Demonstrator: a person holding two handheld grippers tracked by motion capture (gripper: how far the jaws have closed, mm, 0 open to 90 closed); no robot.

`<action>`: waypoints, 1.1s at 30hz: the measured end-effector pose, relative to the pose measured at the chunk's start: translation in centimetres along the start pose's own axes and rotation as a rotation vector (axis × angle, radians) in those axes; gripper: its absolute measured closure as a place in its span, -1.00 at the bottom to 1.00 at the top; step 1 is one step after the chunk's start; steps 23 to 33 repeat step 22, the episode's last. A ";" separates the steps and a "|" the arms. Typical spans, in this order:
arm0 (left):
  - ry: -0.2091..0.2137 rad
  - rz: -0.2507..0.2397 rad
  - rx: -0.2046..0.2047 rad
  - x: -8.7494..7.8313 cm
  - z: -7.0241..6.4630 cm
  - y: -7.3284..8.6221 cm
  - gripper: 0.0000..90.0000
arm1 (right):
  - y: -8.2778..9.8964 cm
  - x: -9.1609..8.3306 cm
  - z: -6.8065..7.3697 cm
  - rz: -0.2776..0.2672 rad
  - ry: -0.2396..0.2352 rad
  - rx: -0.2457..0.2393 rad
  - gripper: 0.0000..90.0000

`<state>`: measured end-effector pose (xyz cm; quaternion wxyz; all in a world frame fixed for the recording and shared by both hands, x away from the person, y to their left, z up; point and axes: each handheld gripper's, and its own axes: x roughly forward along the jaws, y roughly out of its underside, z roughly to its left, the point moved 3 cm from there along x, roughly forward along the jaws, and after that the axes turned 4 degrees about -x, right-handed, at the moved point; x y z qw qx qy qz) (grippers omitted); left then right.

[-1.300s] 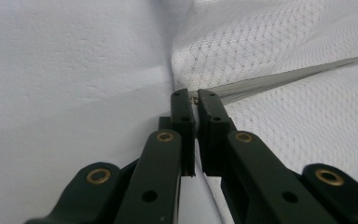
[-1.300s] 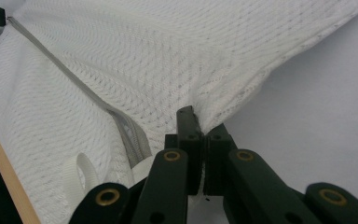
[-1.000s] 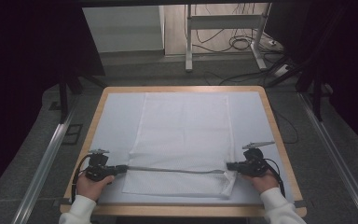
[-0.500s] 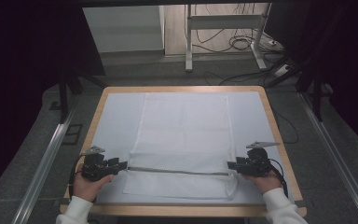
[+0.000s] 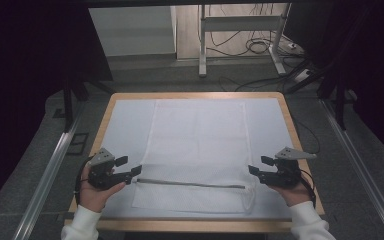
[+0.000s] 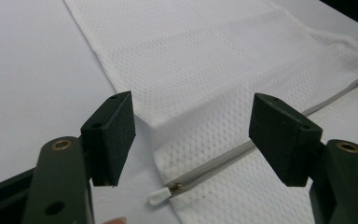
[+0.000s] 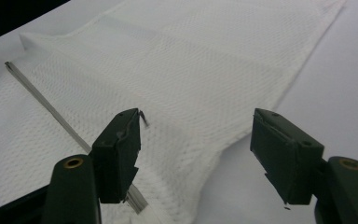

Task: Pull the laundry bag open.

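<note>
Near edge first: left gripper [image 5: 130, 172] and right gripper [image 5: 256, 170] hover just off the two ends of the grey zipper [image 5: 190, 183], one at each side of the white mesh laundry bag [image 5: 197, 145]. Both sets of jaws have just been opening and stand wide apart, nothing between them. In the left gripper view the jaws frame the zipper's end and its small white pull tab [image 6: 157, 198], which lies flat on the white mat [image 6: 32, 79] at the bag's edge, untouched. In the right gripper view the zipper's other end [image 7: 51, 109] runs past the left jaw, and again the mesh is not pinched.

The bag lies flat in the middle of the wood-rimmed counter [image 5: 292, 131], with its zipper edge folded over towards the person, so a doubled band sits along the near side.

Step, as I read it: release after a fold; first fold set down, hands clear of the fabric.

Next move probably calls for a fresh grip on both corners of the folded near edge, jaws going in low and level, then carrying that edge farther up the bag, both sides even so the mesh doesn't skew.

Far side: the bag's far edge lies smooth near the counter's back rim.
</note>
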<state>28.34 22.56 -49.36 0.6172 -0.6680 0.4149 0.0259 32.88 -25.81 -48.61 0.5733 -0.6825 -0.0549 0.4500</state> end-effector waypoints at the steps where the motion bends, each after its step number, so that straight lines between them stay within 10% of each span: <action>1: -0.002 0.002 -0.003 0.0 0.1 0.0 -0.30 | 0.1 -0.3 -0.2 -0.007 0.006 0.000 -0.28; 10: -0.017 0.005 -0.023 -0.2 0.6 0.1 -0.31 | 1.2 -2.0 -2.0 -0.019 0.037 0.033 -0.31; 33: -0.022 0.017 -0.026 0.3 0.7 0.2 -0.37 | 1.1 -1.9 -1.5 -0.027 0.018 0.017 -0.39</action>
